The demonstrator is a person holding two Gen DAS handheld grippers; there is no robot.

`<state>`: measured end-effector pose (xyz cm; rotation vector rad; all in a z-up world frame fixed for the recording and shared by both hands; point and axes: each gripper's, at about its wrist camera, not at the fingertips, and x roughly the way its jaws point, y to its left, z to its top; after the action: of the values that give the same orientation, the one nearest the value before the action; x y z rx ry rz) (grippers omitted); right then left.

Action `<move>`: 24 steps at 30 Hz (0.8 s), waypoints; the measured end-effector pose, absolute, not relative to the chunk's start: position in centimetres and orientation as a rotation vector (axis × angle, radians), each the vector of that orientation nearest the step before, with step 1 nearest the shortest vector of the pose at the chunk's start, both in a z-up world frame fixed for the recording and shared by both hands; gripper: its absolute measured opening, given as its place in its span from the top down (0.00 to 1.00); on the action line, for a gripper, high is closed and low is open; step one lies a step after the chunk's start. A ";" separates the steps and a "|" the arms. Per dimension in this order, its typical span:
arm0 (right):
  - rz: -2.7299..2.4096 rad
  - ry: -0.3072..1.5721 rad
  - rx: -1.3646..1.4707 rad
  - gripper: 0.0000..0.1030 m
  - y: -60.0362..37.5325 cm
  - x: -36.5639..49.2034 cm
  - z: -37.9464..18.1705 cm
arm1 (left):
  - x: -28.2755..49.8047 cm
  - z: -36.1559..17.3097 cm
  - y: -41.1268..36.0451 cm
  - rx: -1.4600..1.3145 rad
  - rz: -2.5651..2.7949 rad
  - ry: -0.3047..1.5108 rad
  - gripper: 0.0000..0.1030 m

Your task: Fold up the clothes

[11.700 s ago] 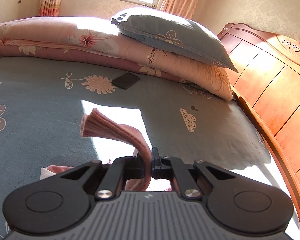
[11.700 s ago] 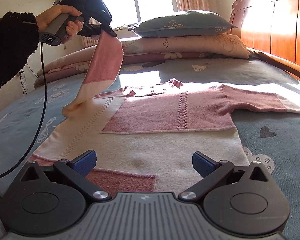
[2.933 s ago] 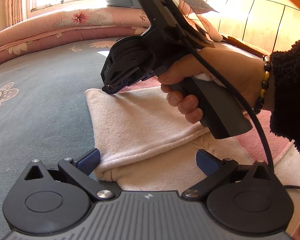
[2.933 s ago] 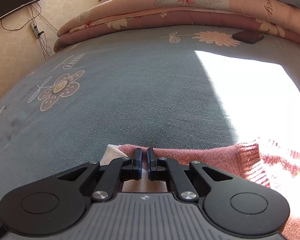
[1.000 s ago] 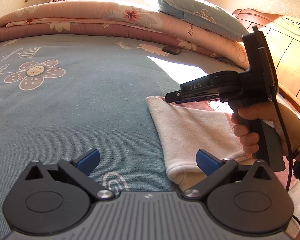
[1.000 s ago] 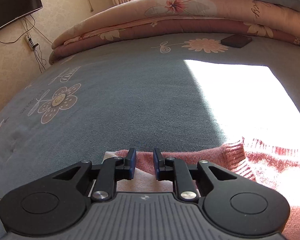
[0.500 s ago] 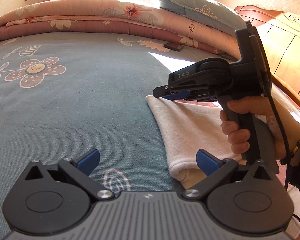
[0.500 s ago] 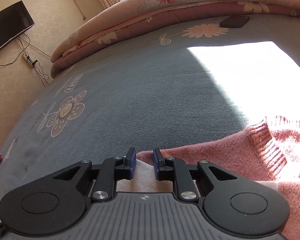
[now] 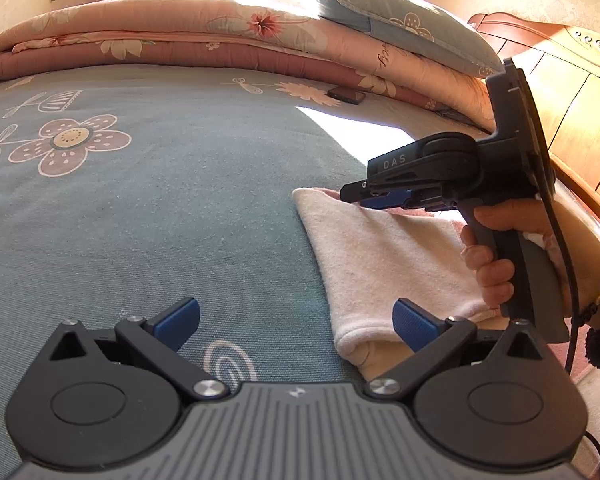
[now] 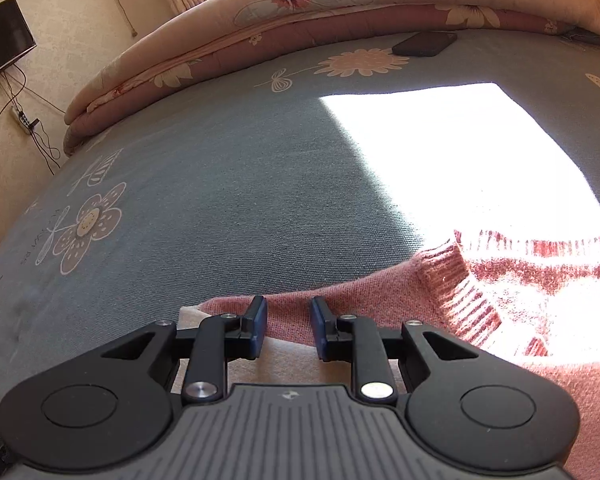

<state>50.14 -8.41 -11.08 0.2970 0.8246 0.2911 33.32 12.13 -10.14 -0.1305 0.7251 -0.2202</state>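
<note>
Bedroom, sunlit; bed dressed in a blue-grey sheet printed with flowers, a bright sun patch falling across it. Folded pink floral quilts stacked along the far edge at 12 o'clock in the left wrist view, a blue-grey pillow lying on top of them toward 1 o'clock. Dark phone flat on the sheet just in front of the quilts. Wooden headboard at 2 o'clock. Wall-mounted television at 10 o'clock in the right wrist view, cables and a power strip hanging below it. Sweater, pink and cream knit, lying on the bed at 3 to 4 o'clock in the left wrist view, its cream part folded over with a rounded fold edge nearest the camera; ribbed pink collar in sunlight at 3 o'clock in the right wrist view. Left hand-held gripper: released, blue pads spread wide over bare sheet, the right pad next to the sweater's fold edge, whether touching is unclear. Right hand-held gripper: jaws have just been opening, now parted with a clear gap, hovering over the sweater's pink edge, pads not pressing on the knit. Person's right hand wrapped around its grey handle, dark fuzzy sleeve and a beaded bracelet at the wrist.
</note>
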 end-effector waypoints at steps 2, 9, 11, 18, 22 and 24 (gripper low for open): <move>0.291 0.778 0.327 0.65 -8.8 50.1 -10.6 | 33.3 -10.1 12.2 -0.134 -0.220 0.725 0.01; 0.242 0.790 0.253 0.58 -8.7 49.7 -10.0 | 33.4 -10.1 12.3 -0.139 -0.214 0.726 0.01; 0.238 0.808 0.251 0.58 -8.7 50.1 -10.7 | 33.4 -10.1 12.2 -0.136 -0.212 0.727 0.01; 0.227 0.717 0.257 0.52 -12.0 48.1 -5.8 | 33.4 -10.0 12.1 -0.146 -0.208 0.722 0.01; 0.248 0.712 0.249 0.47 -15.1 45.2 -2.6 | 33.4 -10.0 11.7 -0.137 -0.186 0.726 0.01; 0.260 0.733 0.278 0.41 -16.8 43.7 -2.0 | 33.5 -10.1 11.2 -0.115 -0.162 0.734 0.01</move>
<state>43.73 -16.76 -1.99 0.2779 0.7326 0.2605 33.51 11.25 -10.12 -0.1147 0.7342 -0.1618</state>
